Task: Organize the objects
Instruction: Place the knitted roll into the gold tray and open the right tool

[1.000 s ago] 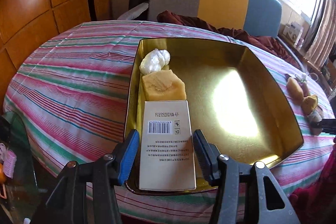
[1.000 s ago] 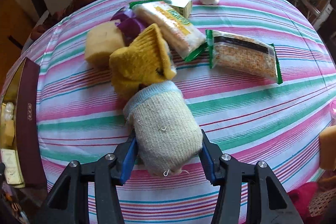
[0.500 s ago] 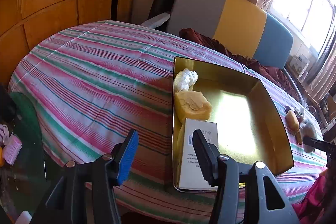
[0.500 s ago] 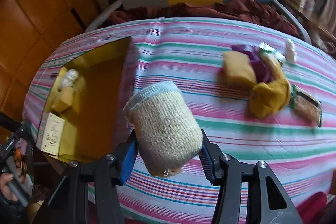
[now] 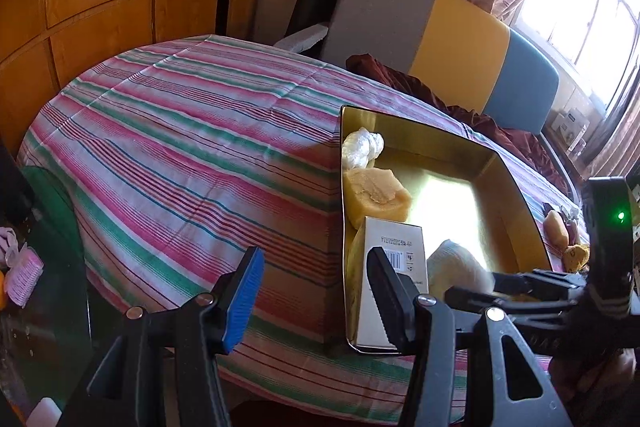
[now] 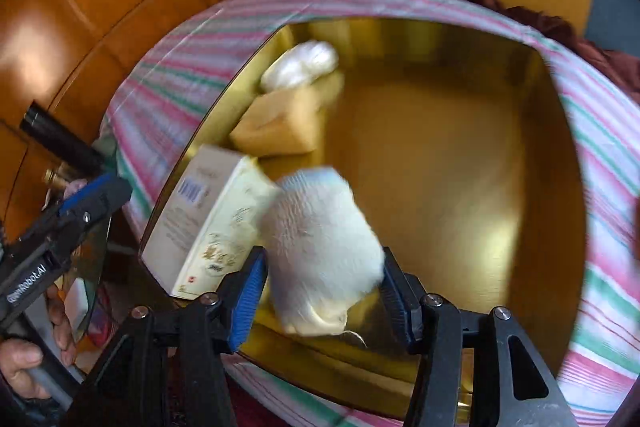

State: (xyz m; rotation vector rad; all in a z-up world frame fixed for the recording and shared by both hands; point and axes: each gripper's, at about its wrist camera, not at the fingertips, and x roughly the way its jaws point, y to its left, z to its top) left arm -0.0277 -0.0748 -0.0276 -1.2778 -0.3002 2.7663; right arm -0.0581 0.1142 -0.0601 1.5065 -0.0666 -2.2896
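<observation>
A: What surrounds the work area?

B: A round surface under a cloth striped pink, green and white carries a gold metal tin, shallow, with smooth reflective walls. Along the tin's left wall lie a crumpled white plastic wad, a yellow sponge block and a white carton printed with a barcode. Beyond the tin, at the far right of the left wrist view, a few yellow soft items remain on the cloth. Wood panelling and a grey, yellow and blue chair back stand behind.

A: Pose of the right tool?

B: The right tool points steeply down over the near end of the tin, just beside the carton. Its jaws have just been opening slightly, yet the blue pads press both sides of a rolled cream sock, coarse-knit with a pale blue cuff. Grasped, then. The picture is blurred.

A: And the left?

B: The left tool hangs over the near left corner of the tin, jaws apart and nothing between them; one finger crosses in front of the carton. A hand grips its handle.
</observation>
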